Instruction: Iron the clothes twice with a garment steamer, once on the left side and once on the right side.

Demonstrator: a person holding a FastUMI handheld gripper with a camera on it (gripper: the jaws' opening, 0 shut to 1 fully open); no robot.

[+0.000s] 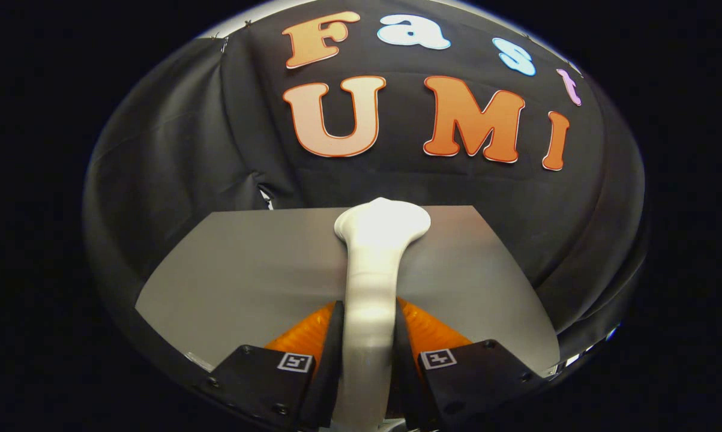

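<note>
Gripper (370, 348) first: both fingers pinch the white handle of the garment steamer (373, 282), one on each side, w/ no gap visible. The handle runs straight fwd from between the fingers and flares into the steamer head (383, 221) just beyond them. Under and past it lies a flat grey surface (240, 276) (board or cloth laid flat, can't tell which); no collar, sleeve or seam can be made out, so the garment isn't identifiable from here. Black booth wall (174, 150) behind.

Judgement: steamer is in hand, pass not clearly begun. To do it well, keep the pinch firm so the handle doesn't roll, head face toward the fabric, one slow even stroke down the left side, then the right.
</note>
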